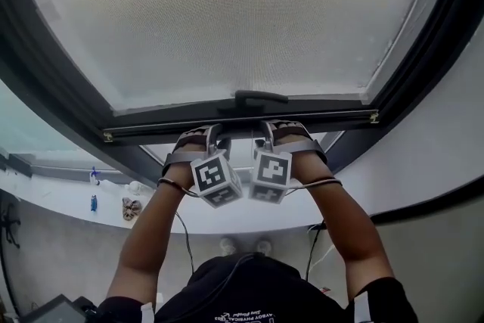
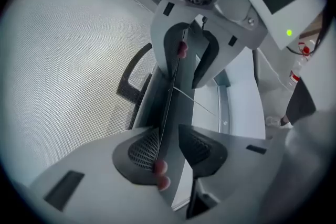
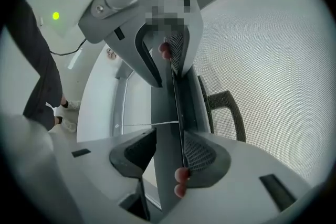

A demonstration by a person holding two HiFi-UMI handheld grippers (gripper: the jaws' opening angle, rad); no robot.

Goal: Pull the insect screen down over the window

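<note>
mesh of the insect screen [image 1: 227, 19] fills most of the window frame [image 1: 45, 79]. its dark bottom bar [image 1: 325, 118] sits low, with only a thin strip of glass showing under it, so the job looks nearly done.

the left tool [image 2: 168, 147] is open about as wide as the bar's flat lip and is closed on that lip, one pad on each side. the right tool [image 3: 169, 152] holds the same lip in the same way. they sit close together just under the small handle [image 1: 261, 97] in the middle of the bar.

the mesh looks thin and soft, so it could rip or dent if pinched. the bar looks stiff and light, so that is the part to hold. the lip is smooth and may slip. pulling with both sides the same should keep the bar flat, and it may try to spring back up.
</note>
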